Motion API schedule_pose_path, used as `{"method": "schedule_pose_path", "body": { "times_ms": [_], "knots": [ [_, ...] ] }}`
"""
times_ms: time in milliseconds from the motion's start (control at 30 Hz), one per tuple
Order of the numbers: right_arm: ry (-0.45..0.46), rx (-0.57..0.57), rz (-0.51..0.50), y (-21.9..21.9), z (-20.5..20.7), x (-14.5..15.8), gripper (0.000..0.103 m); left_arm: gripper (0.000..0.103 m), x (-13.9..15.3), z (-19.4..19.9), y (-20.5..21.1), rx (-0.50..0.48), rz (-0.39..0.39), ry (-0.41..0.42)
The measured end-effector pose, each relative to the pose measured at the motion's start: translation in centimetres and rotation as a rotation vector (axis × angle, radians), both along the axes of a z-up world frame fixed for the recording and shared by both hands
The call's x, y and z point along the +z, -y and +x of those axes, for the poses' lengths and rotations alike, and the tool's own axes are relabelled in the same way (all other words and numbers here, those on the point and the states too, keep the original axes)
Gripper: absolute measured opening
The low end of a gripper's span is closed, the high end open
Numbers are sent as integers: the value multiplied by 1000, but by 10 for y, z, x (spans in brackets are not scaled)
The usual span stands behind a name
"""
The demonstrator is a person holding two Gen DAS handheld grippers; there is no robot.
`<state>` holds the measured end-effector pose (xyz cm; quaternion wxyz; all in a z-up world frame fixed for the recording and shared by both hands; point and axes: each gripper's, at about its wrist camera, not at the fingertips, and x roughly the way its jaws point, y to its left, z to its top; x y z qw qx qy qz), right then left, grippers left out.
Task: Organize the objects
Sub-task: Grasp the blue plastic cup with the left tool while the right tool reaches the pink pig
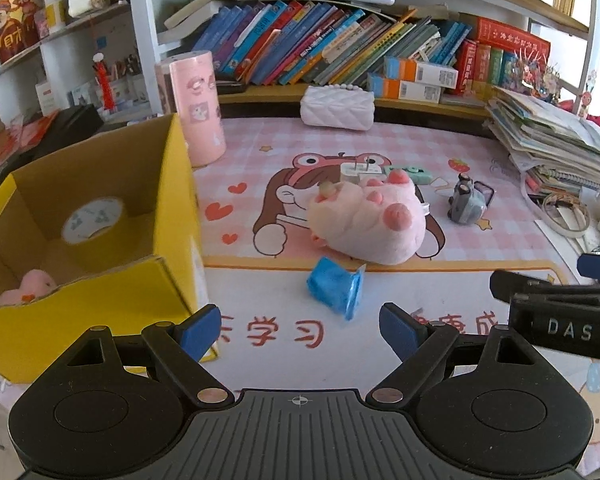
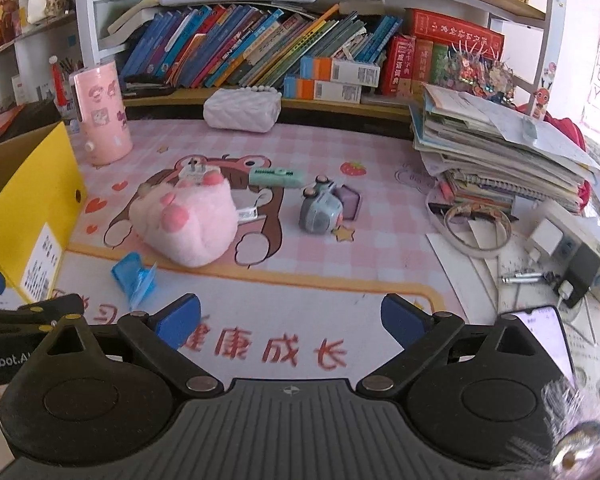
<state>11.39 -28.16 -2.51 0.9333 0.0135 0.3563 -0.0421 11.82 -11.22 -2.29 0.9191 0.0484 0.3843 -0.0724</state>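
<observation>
A pink plush paw (image 1: 370, 220) (image 2: 188, 226) lies on the pink desk mat (image 1: 500, 216) (image 2: 380, 216). A blue jelly cup (image 1: 336, 288) (image 2: 134, 278) lies on its side in front of it. A grey toy car (image 1: 466, 200) (image 2: 320, 208), a mint stapler (image 2: 278, 176) and a white plug (image 1: 354, 170) lie behind. The yellow cardboard box (image 1: 100, 248) (image 2: 28, 200) at the left holds a tape roll (image 1: 92, 220) and a pink plush (image 1: 34, 286). My left gripper (image 1: 300, 330) is open and empty near the box. My right gripper (image 2: 290, 320) is open and empty.
A pink cylinder (image 1: 198, 106) (image 2: 102, 114) and a white quilted purse (image 1: 338, 106) (image 2: 242, 110) stand at the back below a shelf of books (image 1: 320, 44). A paper stack (image 2: 496, 148), a power strip (image 2: 572, 248) and a phone (image 2: 548, 340) crowd the right.
</observation>
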Motion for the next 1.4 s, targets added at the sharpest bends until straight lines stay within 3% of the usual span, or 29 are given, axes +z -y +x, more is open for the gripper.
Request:
{"method": "schedule_pose_path", "body": {
  "times_ms": [233, 300, 400, 567, 767, 900, 1233, 1400],
  "knots": [
    [3, 15, 39, 16, 20, -3, 87, 86, -3, 12, 17, -33, 10, 1],
    [8, 17, 47, 19, 25, -4, 85, 74, -6, 15, 23, -54, 17, -2],
    [17, 14, 55, 23, 32, -4, 84, 71, -13, 25, 33, -69, 40, -19],
    [38, 3, 78, 30, 40, -3, 84, 60, -34, 53, 39, -18, 62, -86],
    [68, 32, 87, 31, 43, 1, 84, 59, -46, 71, 38, 15, 58, -104],
    [69, 60, 99, 30, 46, 1, 84, 43, -52, 77, 37, 12, 35, -118],
    [93, 137, 134, 18, 66, -1, 97, 38, -41, 49, 25, -83, 63, -117],
    [61, 220, 156, 0, 93, -11, 103, 38, -39, 31, 9, -54, 34, -153]
  ]
}}
